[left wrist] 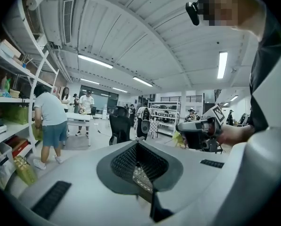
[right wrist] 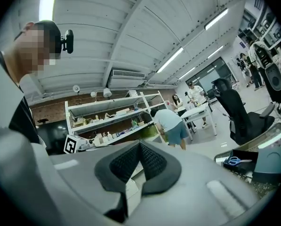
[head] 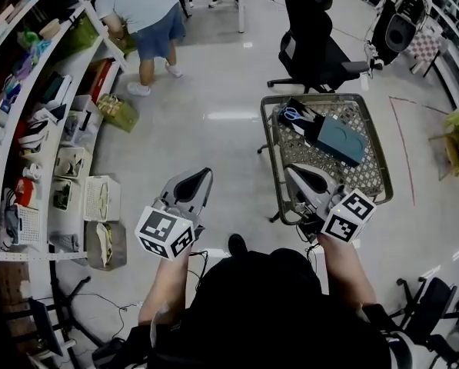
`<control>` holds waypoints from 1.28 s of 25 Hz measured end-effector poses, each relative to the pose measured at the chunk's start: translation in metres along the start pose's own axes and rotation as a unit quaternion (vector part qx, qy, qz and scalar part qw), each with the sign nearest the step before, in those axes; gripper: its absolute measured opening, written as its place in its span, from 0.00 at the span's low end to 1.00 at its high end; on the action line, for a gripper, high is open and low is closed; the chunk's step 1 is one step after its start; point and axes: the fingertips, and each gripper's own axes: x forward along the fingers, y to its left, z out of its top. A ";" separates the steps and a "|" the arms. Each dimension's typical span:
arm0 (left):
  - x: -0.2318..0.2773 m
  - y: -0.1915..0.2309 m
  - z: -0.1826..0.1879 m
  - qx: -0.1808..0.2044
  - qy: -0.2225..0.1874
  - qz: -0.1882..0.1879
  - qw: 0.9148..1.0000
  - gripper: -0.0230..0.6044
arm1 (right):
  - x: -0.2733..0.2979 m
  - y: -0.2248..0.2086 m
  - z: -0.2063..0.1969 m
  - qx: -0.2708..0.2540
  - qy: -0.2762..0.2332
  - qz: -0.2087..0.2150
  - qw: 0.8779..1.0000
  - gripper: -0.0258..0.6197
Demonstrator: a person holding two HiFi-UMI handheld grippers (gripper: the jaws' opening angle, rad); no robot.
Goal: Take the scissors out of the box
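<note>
Both pairs of jaws are pressed together, empty: the left gripper point(head: 201, 177) over the floor, the right gripper point(head: 292, 171) above the wire-mesh table's point(head: 361, 172) near left corner. The blue-handled scissors point(head: 294, 114) lie in the black box point(head: 309, 126) at its far left corner.

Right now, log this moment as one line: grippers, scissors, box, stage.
left gripper: shut, empty | right gripper: shut, empty | scissors: inside box on table | stage: scissors not yet grasped

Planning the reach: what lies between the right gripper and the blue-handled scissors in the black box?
Head view: only bare patterned tabletop and the black box's near wall separate the right gripper from the blue-handled scissors.
</note>
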 end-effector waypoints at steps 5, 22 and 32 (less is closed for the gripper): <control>0.015 0.023 -0.006 -0.003 0.014 -0.019 1.000 0.04 | 0.020 -0.016 -0.004 0.009 0.007 -0.027 1.000 0.06; 0.117 0.022 -0.005 0.000 0.047 -0.067 0.997 0.04 | 0.018 -0.099 0.007 0.039 0.000 -0.065 0.997 0.05; 0.185 0.018 0.006 0.035 0.074 -0.102 0.991 0.04 | 0.009 -0.162 0.037 0.043 -0.040 -0.108 0.992 0.05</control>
